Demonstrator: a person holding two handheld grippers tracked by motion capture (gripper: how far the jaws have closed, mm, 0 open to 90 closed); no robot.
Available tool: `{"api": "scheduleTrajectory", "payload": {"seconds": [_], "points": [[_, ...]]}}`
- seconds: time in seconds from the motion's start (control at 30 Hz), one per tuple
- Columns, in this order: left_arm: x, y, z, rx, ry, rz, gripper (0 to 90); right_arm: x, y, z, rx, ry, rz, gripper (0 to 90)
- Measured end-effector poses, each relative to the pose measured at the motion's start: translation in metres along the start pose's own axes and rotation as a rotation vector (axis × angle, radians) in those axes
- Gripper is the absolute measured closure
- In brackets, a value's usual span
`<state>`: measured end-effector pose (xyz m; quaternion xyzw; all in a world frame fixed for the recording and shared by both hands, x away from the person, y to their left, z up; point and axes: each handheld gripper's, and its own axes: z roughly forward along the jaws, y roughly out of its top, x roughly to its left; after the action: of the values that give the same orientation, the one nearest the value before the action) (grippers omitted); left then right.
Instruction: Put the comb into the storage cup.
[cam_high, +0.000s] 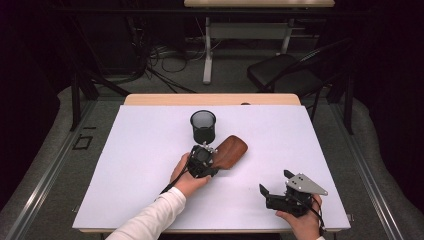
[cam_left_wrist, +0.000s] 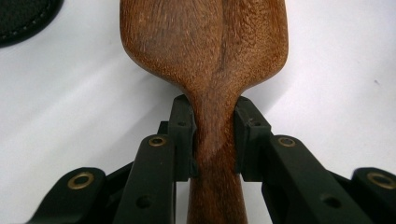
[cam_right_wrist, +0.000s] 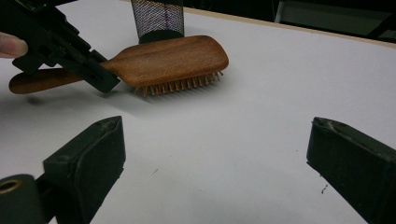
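A: From the high view: left tool (cam_high: 206, 152) clamped on the neck of a wooden hairbrush (cam_high: 231, 151), near the middle of the white table (cam_high: 140, 150), just in front of a black mesh cup (cam_high: 203, 126). Right tool (cam_high: 275, 186) resting well apart, near the front right corner, jaws spread wide and holding nothing.

B: From the left gripper view: pads (cam_left_wrist: 181, 135) pressed on both sides of the hairbrush (cam_left_wrist: 205, 51) where handle meets head.

A: From the right gripper view: hairbrush (cam_right_wrist: 173, 58) held bristles down, seemingly lifted a little off the table, with a shadow beneath; mesh cup (cam_right_wrist: 157, 18) right behind it. Own jaws far apart, empty table (cam_right_wrist: 261, 84) between.
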<state>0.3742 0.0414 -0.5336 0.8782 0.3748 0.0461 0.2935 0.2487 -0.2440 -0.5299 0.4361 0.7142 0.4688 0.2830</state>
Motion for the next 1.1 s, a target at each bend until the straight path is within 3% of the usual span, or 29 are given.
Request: {"api": "scheduleTrajectory", "payload": {"seconds": [0.63,1.1], "points": [[0.001,-0.003,-0.01,-0.087,-0.017,-0.009,72.2,0.0,0.0,0.0,0.001,0.001,-0.002,4.4],[0.001,-0.007,-0.033,-0.205,-0.043,-0.032,72.1,0.0,0.0,0.0,0.003,-0.001,-0.004,4.4]]}}
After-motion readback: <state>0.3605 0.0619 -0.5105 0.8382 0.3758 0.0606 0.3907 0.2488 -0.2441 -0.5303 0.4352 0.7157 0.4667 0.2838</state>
